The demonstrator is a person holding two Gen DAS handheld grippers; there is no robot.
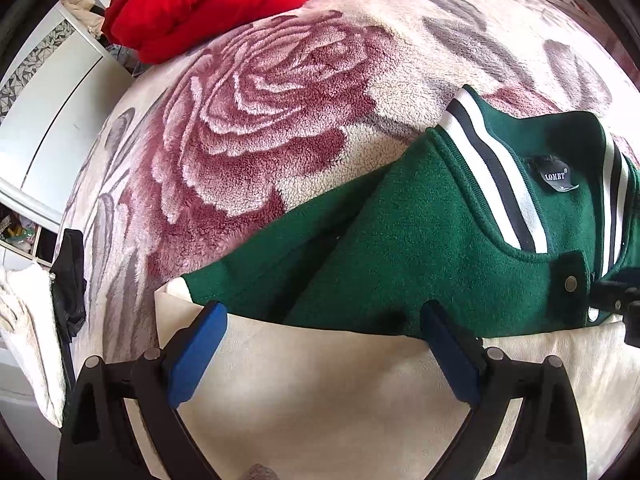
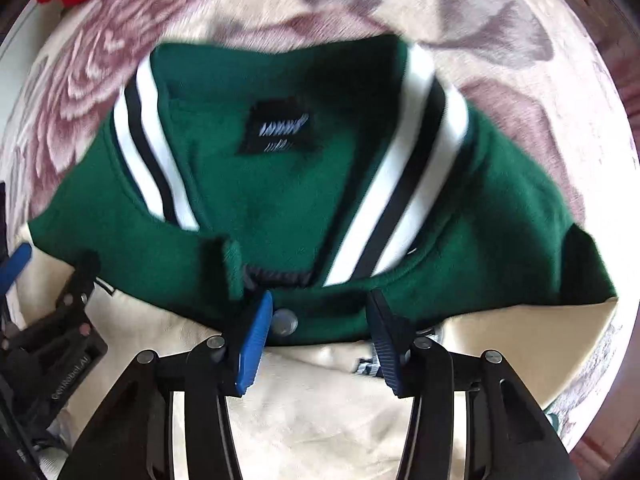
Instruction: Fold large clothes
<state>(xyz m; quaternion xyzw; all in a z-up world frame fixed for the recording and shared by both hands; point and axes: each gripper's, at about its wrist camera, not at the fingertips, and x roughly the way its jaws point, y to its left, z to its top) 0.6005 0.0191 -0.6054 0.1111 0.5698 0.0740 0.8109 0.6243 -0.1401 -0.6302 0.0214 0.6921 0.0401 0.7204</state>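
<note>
A green varsity jacket (image 1: 420,248) with a black-and-white striped collar (image 1: 492,172) and cream sleeves (image 1: 320,380) lies collar-away on a floral blanket. My left gripper (image 1: 322,320) is open, its blue pads over the cream fabric at the jacket's left shoulder edge, holding nothing. In the right wrist view the jacket (image 2: 300,200) fills the middle. My right gripper (image 2: 320,312) is open, its pads either side of a snap button (image 2: 284,320) on the front placket below the collar. The left gripper's body (image 2: 60,320) shows at the left edge there.
The floral fleece blanket (image 1: 260,120) covers the bed. A red padded garment (image 1: 208,0) lies at the far left corner. A dark item (image 1: 70,280) hangs at the bed's left edge, with white wardrobe doors (image 1: 52,100) beyond.
</note>
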